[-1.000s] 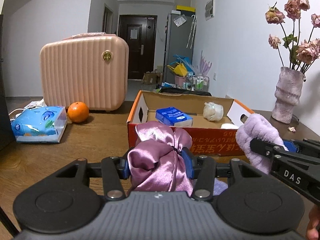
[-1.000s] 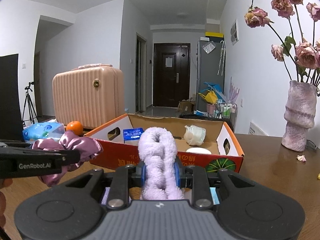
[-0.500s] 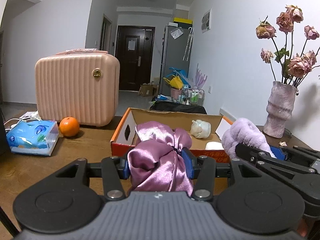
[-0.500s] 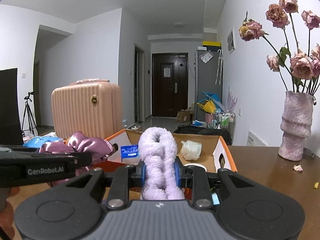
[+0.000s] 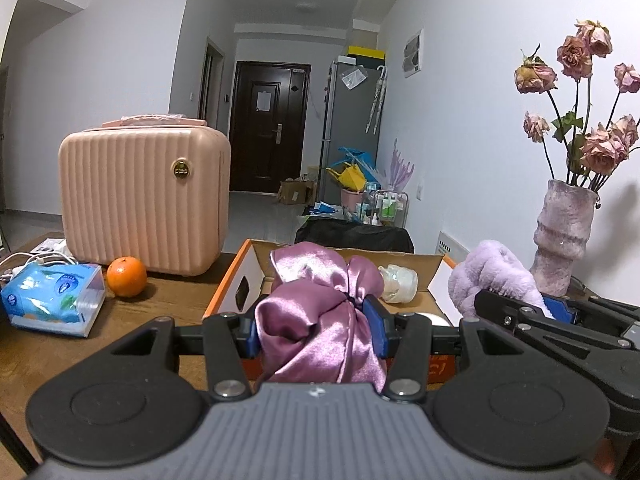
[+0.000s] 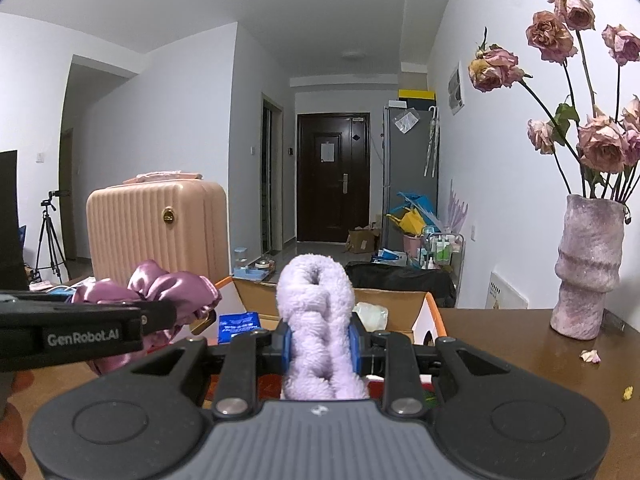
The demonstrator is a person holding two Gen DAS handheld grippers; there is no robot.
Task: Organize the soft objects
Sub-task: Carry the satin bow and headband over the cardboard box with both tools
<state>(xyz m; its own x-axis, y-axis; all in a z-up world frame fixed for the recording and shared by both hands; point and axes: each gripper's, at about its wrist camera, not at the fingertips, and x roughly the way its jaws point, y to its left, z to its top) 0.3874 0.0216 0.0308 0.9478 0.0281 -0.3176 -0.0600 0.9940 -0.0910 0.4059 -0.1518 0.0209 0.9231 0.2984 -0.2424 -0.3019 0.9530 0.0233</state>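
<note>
Your left gripper [image 5: 316, 330] pinches the slippery satin scrunchie [image 5: 320, 320] at frame centre; your right gripper [image 6: 320, 344] squeezes the fluffy lilac scrunchie [image 6: 320, 320]. Both are light and squashy; grip mid-bunch.

Wooden table [image 5: 168, 308] with cardboard box [image 5: 236, 280], pink case [image 5: 140, 200], orange [image 5: 126, 277], tissue pack [image 5: 52, 300], vase [image 5: 562, 236].
</note>
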